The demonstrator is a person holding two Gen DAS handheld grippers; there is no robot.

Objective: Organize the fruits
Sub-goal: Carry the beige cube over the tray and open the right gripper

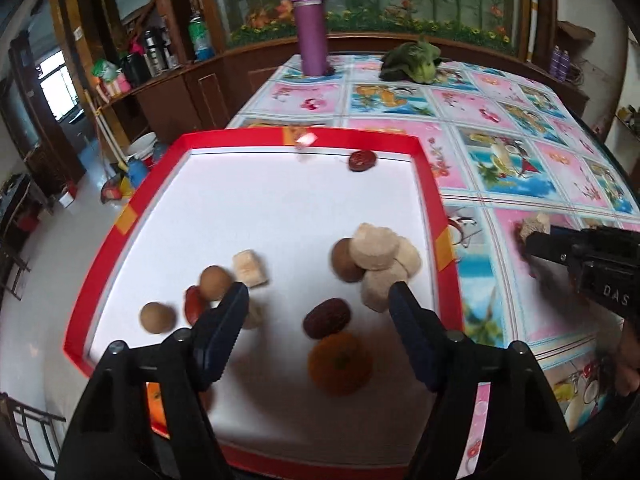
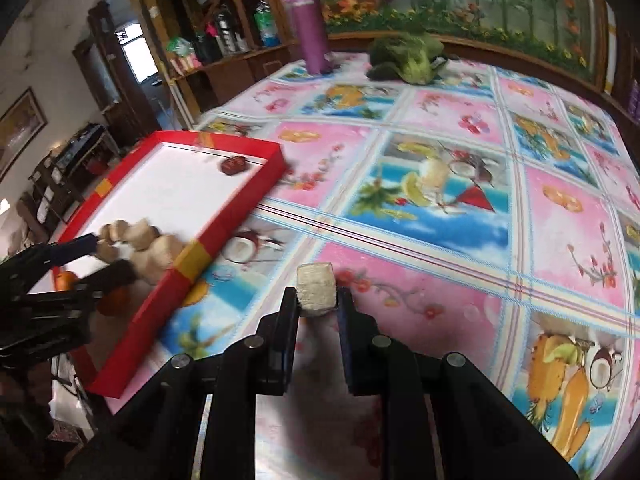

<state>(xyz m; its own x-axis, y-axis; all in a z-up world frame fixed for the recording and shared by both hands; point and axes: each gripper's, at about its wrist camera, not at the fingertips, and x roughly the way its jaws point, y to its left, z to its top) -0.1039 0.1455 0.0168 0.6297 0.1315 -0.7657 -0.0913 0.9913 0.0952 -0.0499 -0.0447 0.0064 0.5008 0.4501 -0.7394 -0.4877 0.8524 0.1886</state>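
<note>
A pale chunk (image 2: 317, 289) is clamped between the right gripper (image 2: 318, 300) tips above the surface (image 2: 440, 208), beside the tray (image 1: 428, 184); the left gripper (image 1: 318, 294) is held open over the tray's fruits near a date (image 1: 327, 317).

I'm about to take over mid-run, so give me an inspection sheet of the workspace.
Surface: table under a fruit-print cloth.
Job's things: red tray with dates, brown round fruits, an orange and pale chunks; one pale chunk out over the cloth.
Clutter: purple bottle, leafy greens.
Grippers: left gripper open over the tray; right gripper shut on the pale chunk.
Cables: nothing seen.
Surroundings: wooden shelves with bottles, floral wall panel.
</note>
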